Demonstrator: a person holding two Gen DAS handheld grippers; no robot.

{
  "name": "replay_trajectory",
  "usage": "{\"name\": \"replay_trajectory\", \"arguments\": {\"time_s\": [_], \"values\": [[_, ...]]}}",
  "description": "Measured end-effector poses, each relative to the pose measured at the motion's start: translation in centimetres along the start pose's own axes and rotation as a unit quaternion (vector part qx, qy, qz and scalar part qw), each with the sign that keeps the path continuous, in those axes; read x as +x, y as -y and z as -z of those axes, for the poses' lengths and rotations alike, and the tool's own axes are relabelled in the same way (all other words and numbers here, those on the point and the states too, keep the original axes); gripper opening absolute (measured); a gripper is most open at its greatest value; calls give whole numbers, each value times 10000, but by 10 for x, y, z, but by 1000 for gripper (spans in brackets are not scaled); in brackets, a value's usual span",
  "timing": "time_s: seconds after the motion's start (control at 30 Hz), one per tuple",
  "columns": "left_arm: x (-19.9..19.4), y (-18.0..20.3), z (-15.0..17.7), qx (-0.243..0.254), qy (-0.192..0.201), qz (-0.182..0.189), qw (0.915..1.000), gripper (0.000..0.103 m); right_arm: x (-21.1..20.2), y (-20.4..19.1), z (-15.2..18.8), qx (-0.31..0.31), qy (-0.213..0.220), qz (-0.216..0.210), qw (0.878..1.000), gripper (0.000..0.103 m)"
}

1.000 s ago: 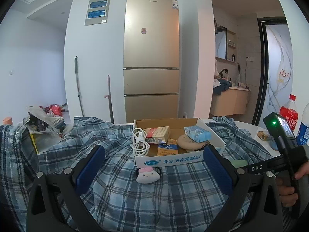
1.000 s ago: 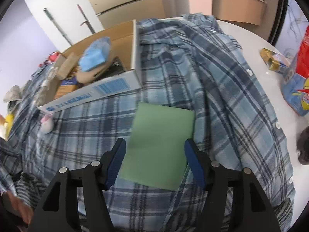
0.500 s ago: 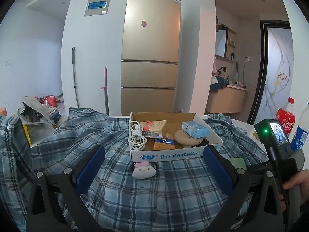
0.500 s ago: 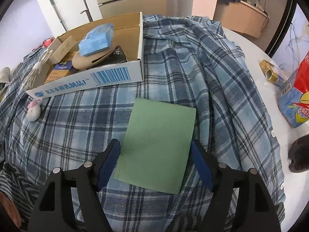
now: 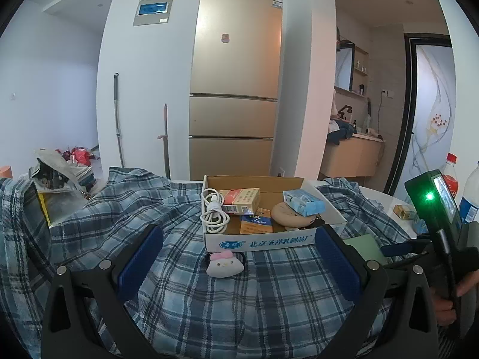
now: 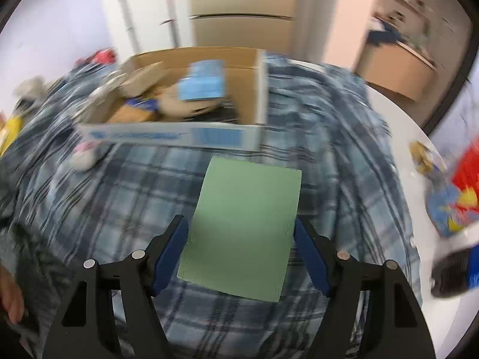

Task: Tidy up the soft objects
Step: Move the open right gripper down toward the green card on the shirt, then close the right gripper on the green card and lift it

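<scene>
A blue plaid shirt is spread over the table. On it lies a flat green sheet. My right gripper points down over the sheet's near half and is open, one finger along each long edge. A small white and pink plush toy rests on the shirt in front of a shallow cardboard box. The box holds a white cable, small packets and a tan round pad. My left gripper hovers level before the toy, open wide with nothing between its fingers. The right wrist view is blurred.
The bare white table edge curves round on the right. There stand a red-capped bottle, a blue-labelled bottle, a small yellow pack and a dark object. A gold fridge stands behind.
The right gripper's fingers have spread wider around the green sheet, and it has rolled and shifted so the box now sits square ahead. The left gripper has stayed put.
</scene>
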State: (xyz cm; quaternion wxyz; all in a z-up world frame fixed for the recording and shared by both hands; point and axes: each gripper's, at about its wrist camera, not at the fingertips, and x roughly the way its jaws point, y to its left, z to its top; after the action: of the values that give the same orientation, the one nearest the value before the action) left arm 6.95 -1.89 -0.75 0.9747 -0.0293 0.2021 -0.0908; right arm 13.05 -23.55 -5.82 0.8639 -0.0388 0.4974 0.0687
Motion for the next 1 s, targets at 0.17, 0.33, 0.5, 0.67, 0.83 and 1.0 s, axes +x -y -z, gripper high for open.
{"name": "replay_trajectory", "arguments": {"time_s": [0.17, 0.33, 0.5, 0.67, 0.83, 1.0], "values": [[0, -2, 0, -49, 21, -48, 10000, 103, 1, -25, -2, -579, -185, 19, 9981, 72], [-2, 0, 0, -17, 58, -58, 10000, 103, 10, -32, 3, -660, -500, -78, 9965, 73], [-2, 0, 0, -16, 76, -61, 10000, 103, 21, -16, -4, -54, -639, 75, 9979, 82], [-3, 0, 1, -37, 62, -64, 10000, 103, 23, -5, -15, 486, -639, -25, 9968, 83], [-3, -1, 1, -33, 66, -81, 9999, 103, 29, -1, -25, 660, -711, 20, 9953, 83], [-1, -3, 2, -84, 43, -115, 9999, 103, 37, -10, -25, 654, -685, 36, 9955, 82]]}}
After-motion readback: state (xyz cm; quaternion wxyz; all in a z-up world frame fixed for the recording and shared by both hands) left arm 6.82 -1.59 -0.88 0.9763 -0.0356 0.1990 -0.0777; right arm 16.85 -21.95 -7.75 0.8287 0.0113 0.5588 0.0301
